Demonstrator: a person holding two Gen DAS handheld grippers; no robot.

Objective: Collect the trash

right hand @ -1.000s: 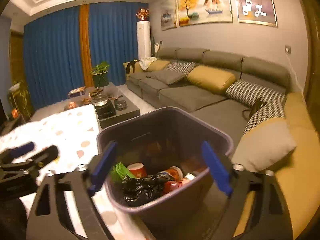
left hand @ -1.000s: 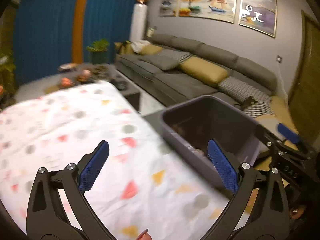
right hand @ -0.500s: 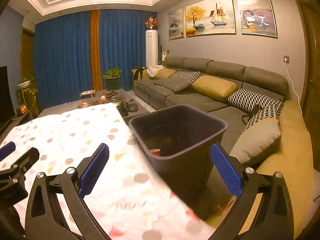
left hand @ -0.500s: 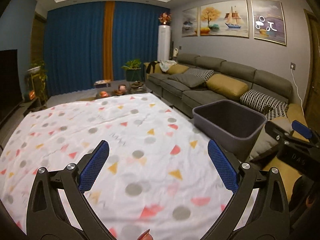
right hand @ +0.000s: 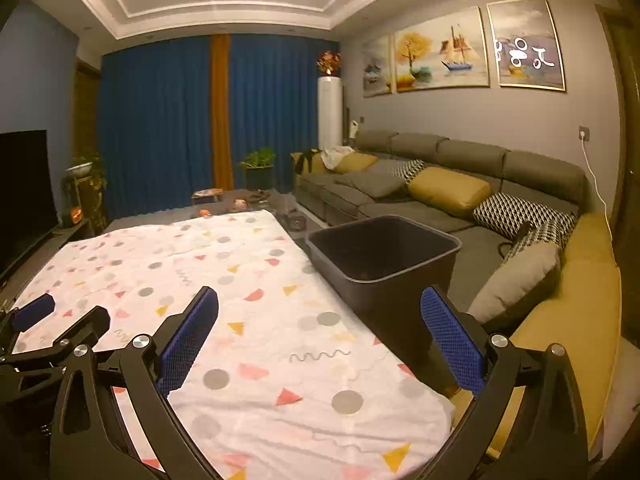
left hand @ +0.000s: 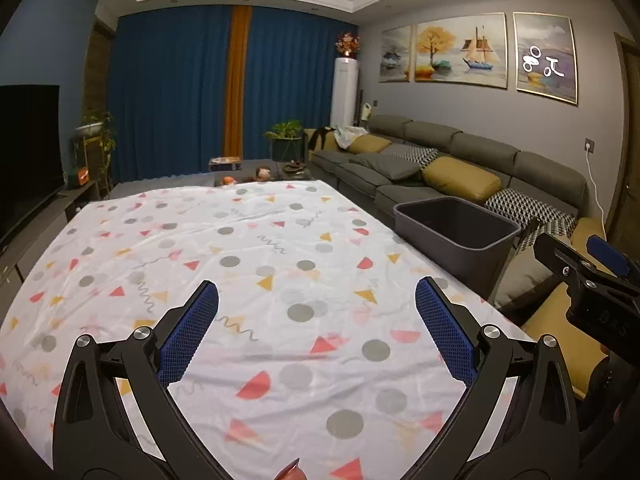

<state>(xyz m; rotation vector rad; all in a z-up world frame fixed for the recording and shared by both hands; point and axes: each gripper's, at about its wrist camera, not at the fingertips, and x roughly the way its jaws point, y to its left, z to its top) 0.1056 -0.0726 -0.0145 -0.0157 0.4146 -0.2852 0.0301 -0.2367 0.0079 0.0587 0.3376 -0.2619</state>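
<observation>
I hold 2 grippers over the patterned tablecloth (left hand: 256,264): my left gripper (left hand: 316,320) and right gripper (right hand: 320,324) both have their jaws spread wide with nothing between them. 1 dark trash bin (right hand: 384,256) stands just beside the table's right edge, between it and the grey sofa (right hand: 460,172). 3 paintings (left hand: 460,54) hang above 2 yellow cushions (left hand: 460,178).

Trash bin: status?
Left gripper open, empty. Right gripper open, empty. Trash bin upright beside patterned tablecloth. No trash visible on cloth.
</observation>
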